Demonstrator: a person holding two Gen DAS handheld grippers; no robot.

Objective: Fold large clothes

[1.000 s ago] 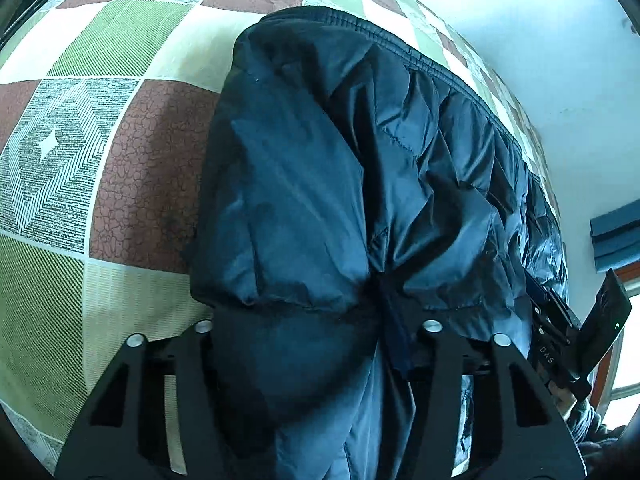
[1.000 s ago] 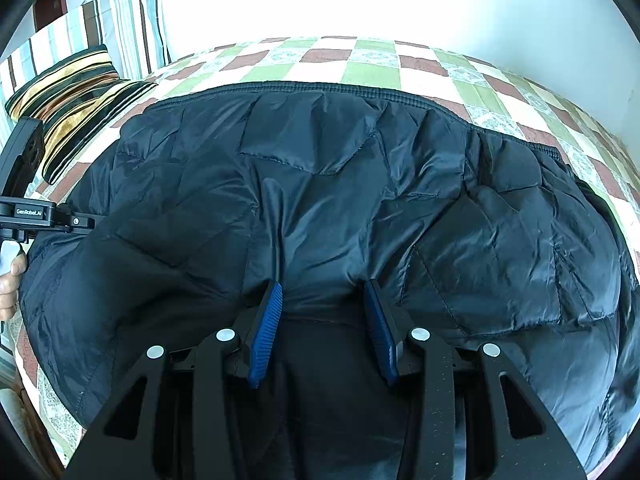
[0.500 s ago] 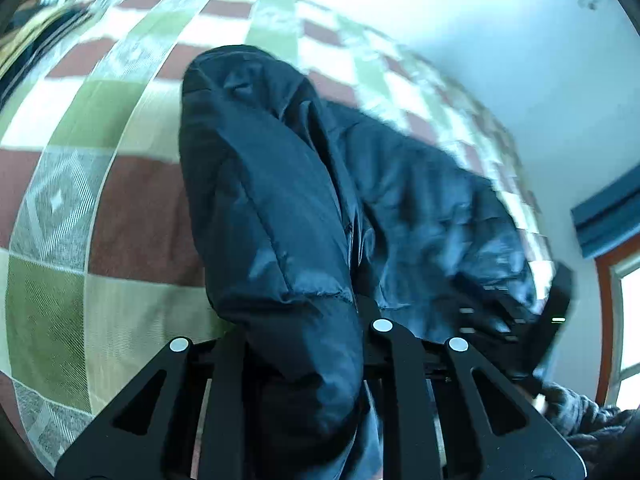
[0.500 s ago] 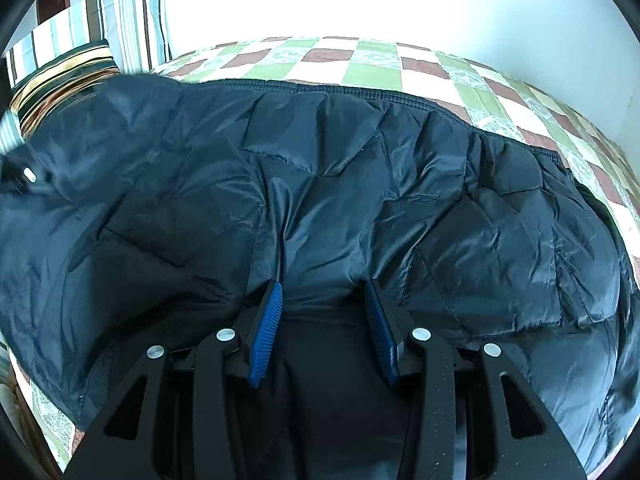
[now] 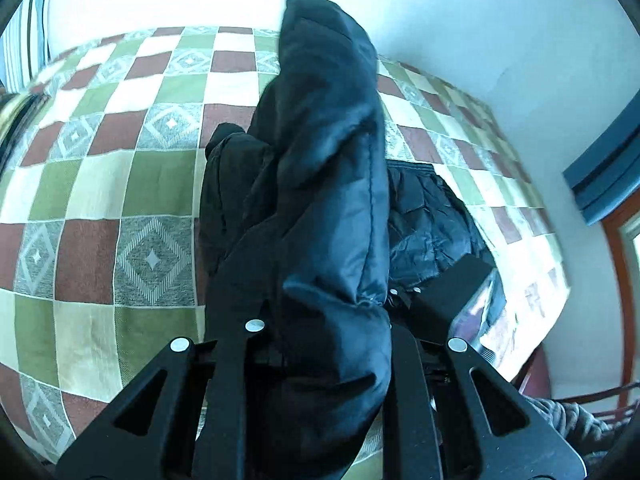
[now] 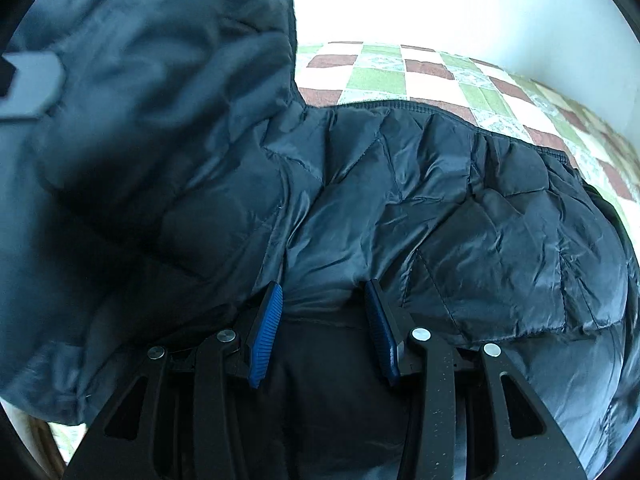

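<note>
Checkered bedspread (image 5: 100,184), white wall behind. Dark puffer jacket (image 6: 460,216) lies across the bedspread; left gripper (image 5: 320,320) clamps one side and holds it above the bedspread. Right gripper (image 6: 320,312), jaws apart, presses the jacket's near edge. Looks mid-fold; next: lay the raised side across the body. No legible writing.

Dark blue quilted puffer jacket (image 6: 460,216) on the green, maroon and cream checkered bedspread (image 5: 120,208).
Its left part hangs lifted above the bedspread; the rest lies flat on it, a white wall (image 5: 480,20) behind.
</note>
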